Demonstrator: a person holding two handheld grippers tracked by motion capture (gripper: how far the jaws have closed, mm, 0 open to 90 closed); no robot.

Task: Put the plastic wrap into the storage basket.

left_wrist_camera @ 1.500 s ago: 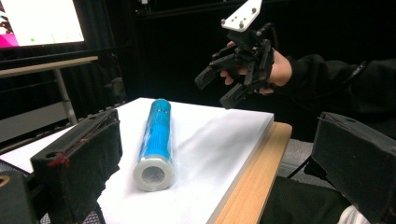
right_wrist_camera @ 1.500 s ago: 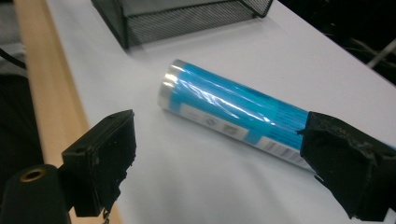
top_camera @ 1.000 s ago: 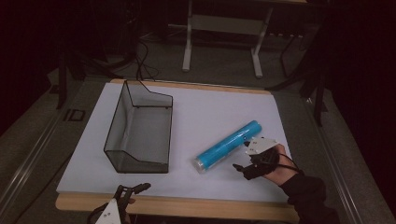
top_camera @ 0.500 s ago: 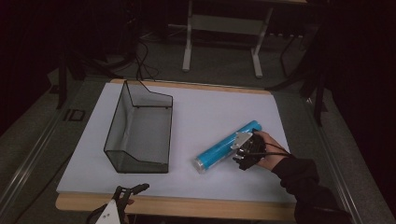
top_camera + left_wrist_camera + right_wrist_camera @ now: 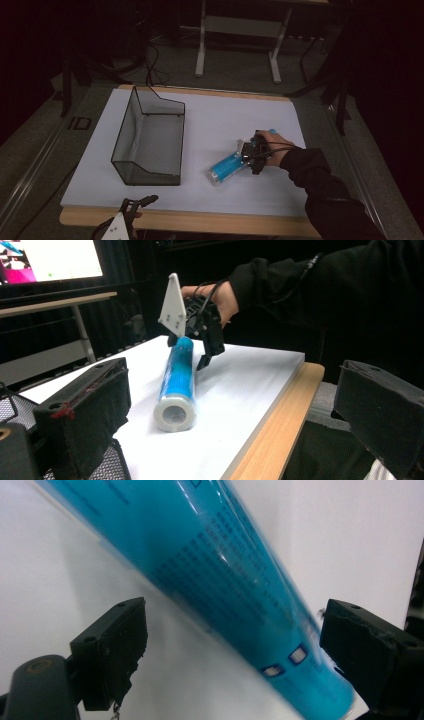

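Right gripper (image 5: 248, 155) is wide open straddling the blue tube (image 5: 226, 168) on the tabletop (image 5: 220, 120), nothing held yet, so an off-centre squeeze could roll it away.

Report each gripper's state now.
Left gripper: open, empty.
Right gripper: open, jaws either side of the blue tube, not closed on it.

Dim room, bright tabletop, close-up tube blurred.

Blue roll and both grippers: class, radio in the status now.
Right gripper open, jaws straddling the blue roll. Left gripper open, idle at near table edge. Roll flat on white tabletop. Mesh basket stands apart; nothing obstructing.
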